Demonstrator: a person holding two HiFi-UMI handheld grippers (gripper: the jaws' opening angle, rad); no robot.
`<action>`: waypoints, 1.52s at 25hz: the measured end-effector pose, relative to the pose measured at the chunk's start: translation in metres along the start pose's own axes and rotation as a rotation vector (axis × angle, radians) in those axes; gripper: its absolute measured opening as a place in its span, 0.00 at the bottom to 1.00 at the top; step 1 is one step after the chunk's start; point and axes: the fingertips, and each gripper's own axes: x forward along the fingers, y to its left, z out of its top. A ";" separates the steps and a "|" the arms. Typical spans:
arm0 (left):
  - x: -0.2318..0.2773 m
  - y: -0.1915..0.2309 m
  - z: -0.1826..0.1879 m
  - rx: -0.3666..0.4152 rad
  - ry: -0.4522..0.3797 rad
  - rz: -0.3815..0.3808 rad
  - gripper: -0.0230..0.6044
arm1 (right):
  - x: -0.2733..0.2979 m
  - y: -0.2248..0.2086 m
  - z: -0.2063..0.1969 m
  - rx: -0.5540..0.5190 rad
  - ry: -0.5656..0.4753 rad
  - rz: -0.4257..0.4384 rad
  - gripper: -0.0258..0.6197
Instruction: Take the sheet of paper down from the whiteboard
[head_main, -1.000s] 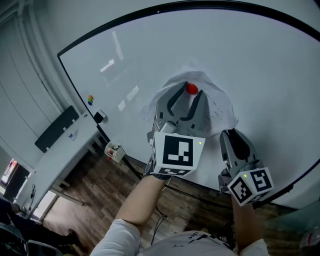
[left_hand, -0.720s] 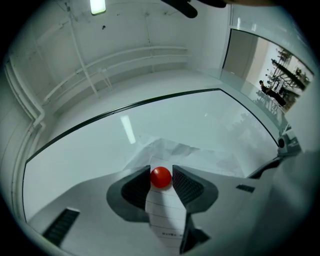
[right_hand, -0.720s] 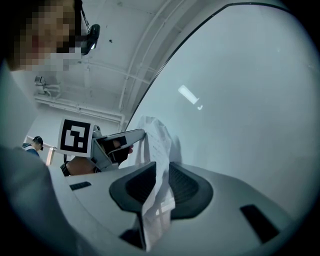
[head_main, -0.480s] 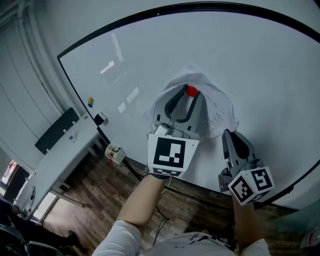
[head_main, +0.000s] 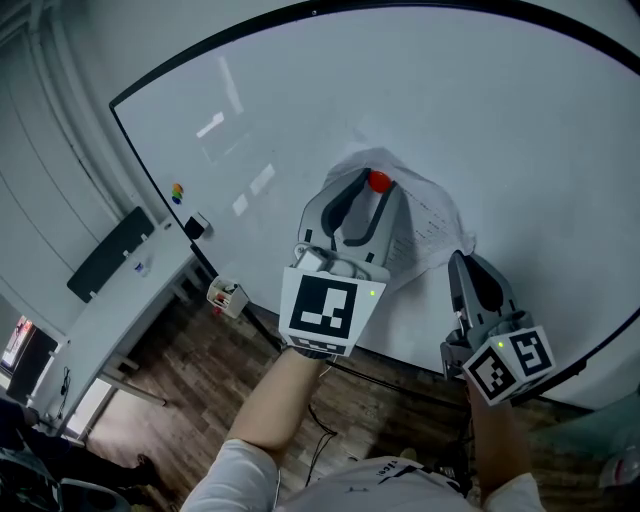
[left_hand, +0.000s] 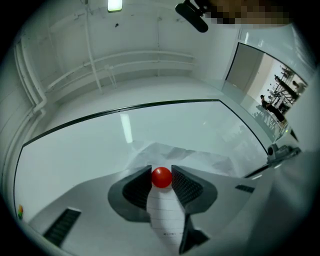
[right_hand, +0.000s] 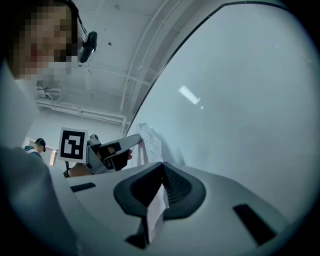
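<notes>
Big whiteboard (head_main: 250, 120) fills the far side, and the sheet of paper (head_main: 430, 215) hangs near its middle, crumpled and limp. We reckon it's feather-light, floppy and easy to tear, so no yanking. Our right gripper (head_main: 460, 262) is clamped on the sheet's lower right corner, a decent hold near the edge. Our left gripper (head_main: 374, 188) is pinching the small red magnet (left_hand: 161, 177) that pins the top. It looks smooth and could slip.

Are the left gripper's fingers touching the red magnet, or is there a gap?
Touching. The left gripper view shows the red magnet pinched between the left gripper's fingers, with both pads against it and no gap.
</notes>
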 end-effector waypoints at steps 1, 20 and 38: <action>-0.005 -0.001 -0.002 -0.008 0.004 -0.001 0.25 | -0.003 0.001 -0.001 -0.002 0.005 0.002 0.06; -0.156 -0.067 -0.097 -0.314 0.158 -0.016 0.25 | -0.085 0.016 -0.099 0.047 0.275 -0.041 0.06; -0.193 -0.083 -0.122 -0.373 0.205 -0.021 0.25 | -0.111 0.033 -0.133 0.024 0.333 -0.081 0.06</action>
